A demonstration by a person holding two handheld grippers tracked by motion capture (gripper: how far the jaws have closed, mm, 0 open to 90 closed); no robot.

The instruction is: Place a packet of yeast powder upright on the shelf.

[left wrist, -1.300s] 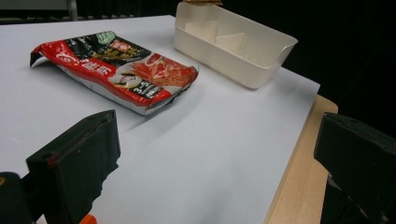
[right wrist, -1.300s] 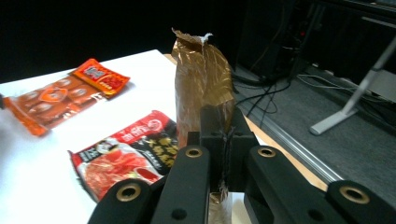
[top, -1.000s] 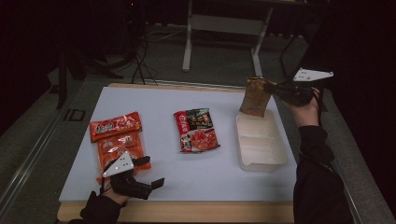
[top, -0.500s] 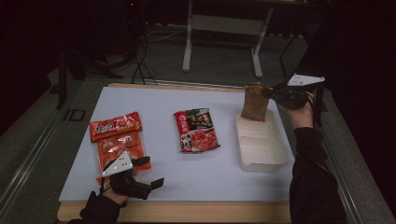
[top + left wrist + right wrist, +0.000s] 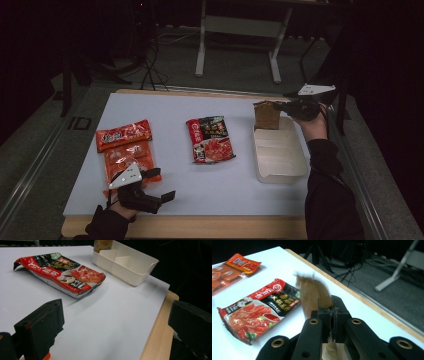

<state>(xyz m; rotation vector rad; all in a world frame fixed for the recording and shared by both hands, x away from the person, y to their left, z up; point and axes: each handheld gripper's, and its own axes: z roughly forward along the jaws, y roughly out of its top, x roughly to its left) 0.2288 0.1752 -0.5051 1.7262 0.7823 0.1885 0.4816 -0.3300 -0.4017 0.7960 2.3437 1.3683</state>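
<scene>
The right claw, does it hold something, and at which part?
Yes. The right claw is shut on the brown packet, pinching its upper edge, above the far end of the white tray. The left claw is open and holds nothing.

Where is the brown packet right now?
In the high view, the brown packet hangs upright at the table's right side, pinched by the right hand-held gripper over the white tray's far end.

Red-and-black sauce packet (image 5: 211, 139) mid-table — two orange packets (image 5: 125, 150) at the left edge.

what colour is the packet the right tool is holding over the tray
Brown, a plain tan packet pinched in the right tool; the right gripper view shows it best.
</scene>
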